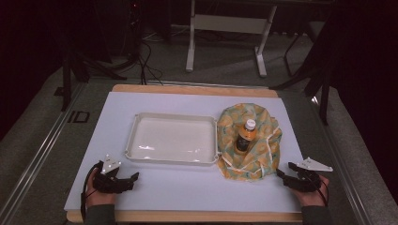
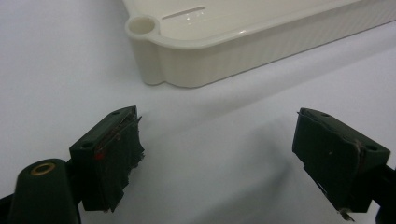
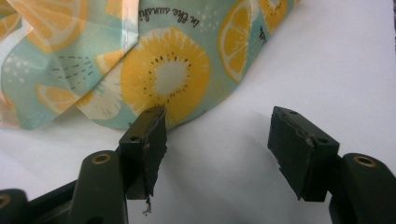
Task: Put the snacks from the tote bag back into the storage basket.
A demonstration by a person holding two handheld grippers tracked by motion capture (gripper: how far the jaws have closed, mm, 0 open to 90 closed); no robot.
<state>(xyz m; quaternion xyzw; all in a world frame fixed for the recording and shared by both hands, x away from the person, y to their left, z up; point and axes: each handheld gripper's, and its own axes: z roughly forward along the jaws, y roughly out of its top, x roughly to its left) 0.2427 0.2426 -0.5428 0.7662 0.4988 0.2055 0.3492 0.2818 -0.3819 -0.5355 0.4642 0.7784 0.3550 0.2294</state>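
Note:
A fruit-print cloth bag (image 1: 248, 140) lies open on the white table sheet, right of centre, with an orange drink bottle (image 1: 245, 136) lying on it. A cream tray (image 1: 171, 139) sits in the middle. My left gripper (image 1: 130, 180) rests near the front left, open, its jaws pointing at the tray's near corner (image 2: 149, 51) with nothing between them. My right gripper (image 1: 285, 172) rests at the front right, open, just short of the bag's edge (image 3: 163, 74). Its left fingertip (image 3: 149, 135) stands in front of the cloth.
The white sheet (image 1: 187, 187) covers a wooden board whose front edge (image 1: 187, 216) runs close below both hands. A metal rail (image 1: 42, 154) runs along the left. Table legs (image 1: 225, 33) and cables stand on the floor beyond.

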